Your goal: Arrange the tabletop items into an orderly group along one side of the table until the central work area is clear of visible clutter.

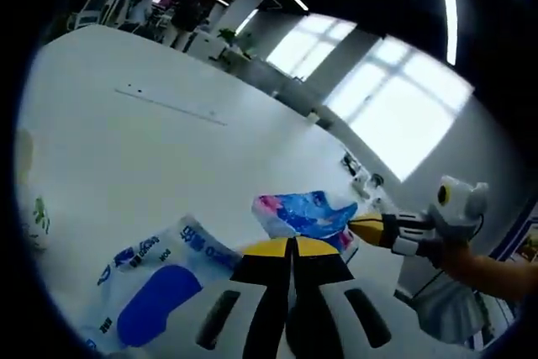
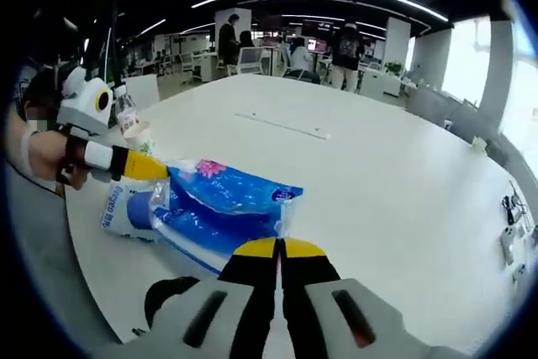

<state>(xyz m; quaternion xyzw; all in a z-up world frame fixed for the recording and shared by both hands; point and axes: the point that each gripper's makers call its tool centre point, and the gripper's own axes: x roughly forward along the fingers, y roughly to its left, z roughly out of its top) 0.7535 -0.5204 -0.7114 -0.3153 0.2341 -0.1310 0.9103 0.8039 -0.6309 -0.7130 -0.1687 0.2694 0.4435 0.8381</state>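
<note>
Two soft packs, the blue packet (image 2: 227, 208) and the white pouch (image 1: 160, 279), lie together near the table (image 2: 378, 174) edge, both grippers' jaws pressed together, bottle (image 2: 126, 111) nearby, centre largely bare.

The blue packet (image 2: 223, 208) is glossy, crinkled plastic film; the white pack (image 1: 160, 279) looks like smooth plastic wrap; the tabletop (image 2: 378, 174) is smooth and matt white.

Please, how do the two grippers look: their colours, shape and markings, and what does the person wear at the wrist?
Each gripper has two black jaws with yellow tips on a white body with dark slots: left gripper, right gripper. In the right gripper view, the person's hand wears a black and white wrist strap.
</note>
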